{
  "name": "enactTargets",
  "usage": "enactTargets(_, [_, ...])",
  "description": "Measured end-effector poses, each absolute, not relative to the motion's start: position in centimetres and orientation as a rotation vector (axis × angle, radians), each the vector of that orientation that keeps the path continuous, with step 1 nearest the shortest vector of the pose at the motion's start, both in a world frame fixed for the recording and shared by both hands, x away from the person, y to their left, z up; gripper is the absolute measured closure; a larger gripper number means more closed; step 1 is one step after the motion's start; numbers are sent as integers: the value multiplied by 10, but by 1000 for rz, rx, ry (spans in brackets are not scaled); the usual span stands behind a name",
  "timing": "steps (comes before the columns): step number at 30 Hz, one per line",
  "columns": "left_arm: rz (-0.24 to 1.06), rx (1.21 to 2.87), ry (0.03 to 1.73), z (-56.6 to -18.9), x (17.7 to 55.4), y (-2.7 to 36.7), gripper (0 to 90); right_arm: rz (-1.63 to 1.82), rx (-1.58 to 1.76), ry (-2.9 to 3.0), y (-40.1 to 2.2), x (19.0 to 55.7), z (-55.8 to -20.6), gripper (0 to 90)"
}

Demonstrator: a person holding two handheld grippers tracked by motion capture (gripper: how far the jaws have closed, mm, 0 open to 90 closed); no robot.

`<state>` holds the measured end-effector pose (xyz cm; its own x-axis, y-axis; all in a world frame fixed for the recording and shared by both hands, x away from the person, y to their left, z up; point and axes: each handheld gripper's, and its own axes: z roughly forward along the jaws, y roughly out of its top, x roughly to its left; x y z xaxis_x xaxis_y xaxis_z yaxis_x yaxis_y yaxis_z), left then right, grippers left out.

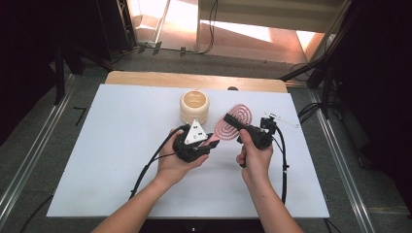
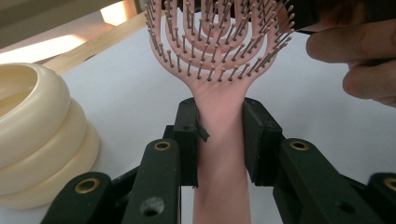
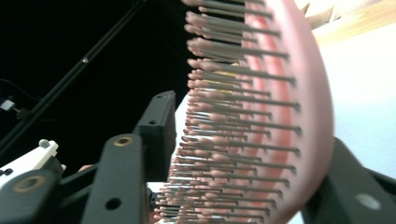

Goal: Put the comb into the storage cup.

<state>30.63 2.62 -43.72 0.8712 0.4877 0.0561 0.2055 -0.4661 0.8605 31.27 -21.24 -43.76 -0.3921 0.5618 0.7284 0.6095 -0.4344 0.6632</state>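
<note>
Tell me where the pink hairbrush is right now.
In the high view the pink hairbrush is right of centre over the white table, just right of the cream ribbed pot. The left gripper clamps its handle, and the right gripper straddles its bristled head.

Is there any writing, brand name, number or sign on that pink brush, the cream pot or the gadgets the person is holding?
None can be read.
Pink hairbrush: no print on its handle or head.
Cream ribbed container: plain, no label.
Left gripper and right gripper: black jaws with brass fittings, no lettering.
Grey three-cornered plate: dark dots, no characters.
Small white part on the table: too small to tell.
</note>
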Motion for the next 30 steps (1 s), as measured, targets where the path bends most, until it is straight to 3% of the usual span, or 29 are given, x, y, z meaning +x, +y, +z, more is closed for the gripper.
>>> enactTargets(6, [415,2058,497,-441,306,27,708,-2019,-1652,-1609,-215,314,-441,601])
enactTargets(10, [377,2029,494,-444,306,29,689,-2039,-1624,-1640,-215,312,-440,619])
enactTargets(16, [254,1973,508,-440,305,35,342,-2043,-1586,-1715,-213,311,-440,619])
enactTargets(20, [219,1954,529,-443,302,41,172,-2070,-1549,-1755,-211,309,-438,619])
enactTargets(26, [190,1917,524,-446,296,55,0,-2096,-1523,-1819,-209,307,-435,620])
enactTargets(30, [210,1890,557,-449,295,68,0,-2093,-1516,-1850,-207,306,-433,620])
